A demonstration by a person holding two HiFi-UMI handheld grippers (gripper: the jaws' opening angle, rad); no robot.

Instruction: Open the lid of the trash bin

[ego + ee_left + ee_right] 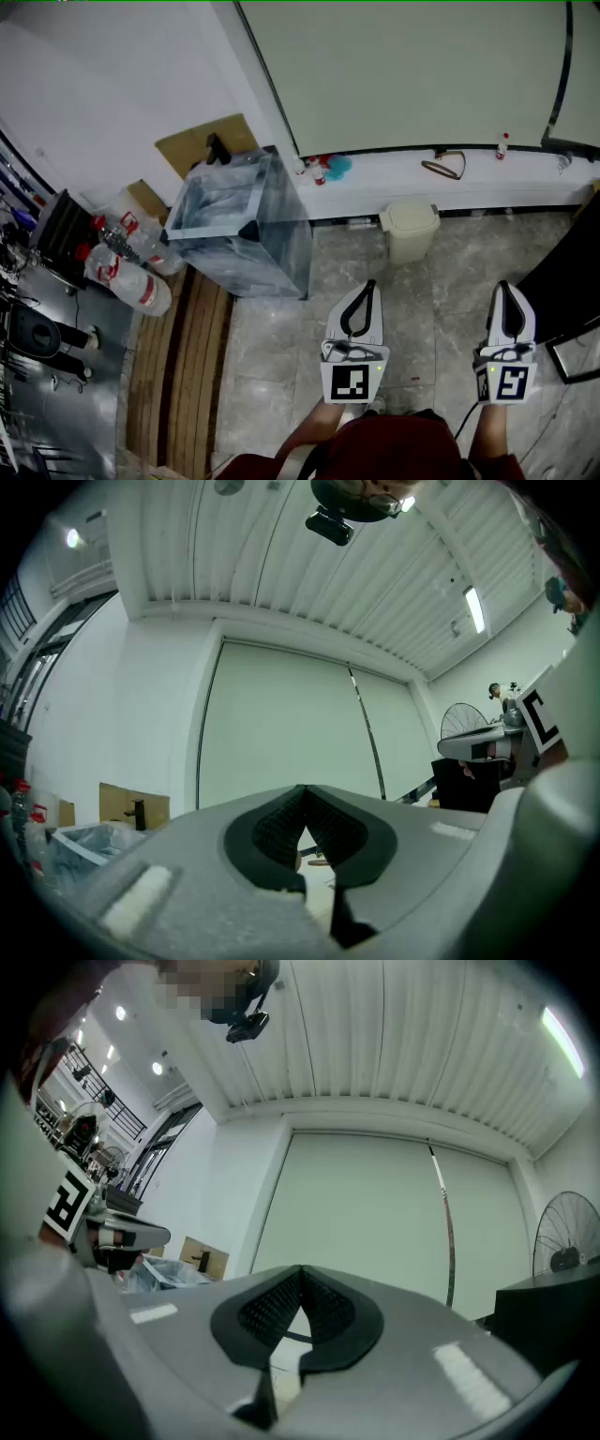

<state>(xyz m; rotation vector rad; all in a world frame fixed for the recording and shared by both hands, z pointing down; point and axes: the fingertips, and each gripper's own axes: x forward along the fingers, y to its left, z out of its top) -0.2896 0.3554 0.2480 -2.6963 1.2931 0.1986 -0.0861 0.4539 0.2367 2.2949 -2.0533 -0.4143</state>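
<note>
The trash bin [410, 231] stands right of centre in the head view, on the floor against the base of the wall, with its lid down. The left gripper [369, 284] and the right gripper [503, 284] sit in the lower right of the frame, below the bin and apart from it. Both pairs of jaws are closed tip to tip and hold nothing. A clear plastic-wrapped container [239, 225] stands left of the bin.

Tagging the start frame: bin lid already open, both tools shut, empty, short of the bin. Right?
No. The head view shows the lid down on the trash bin, closed. Left tool and right tool are shut, empty, short of it.
</note>
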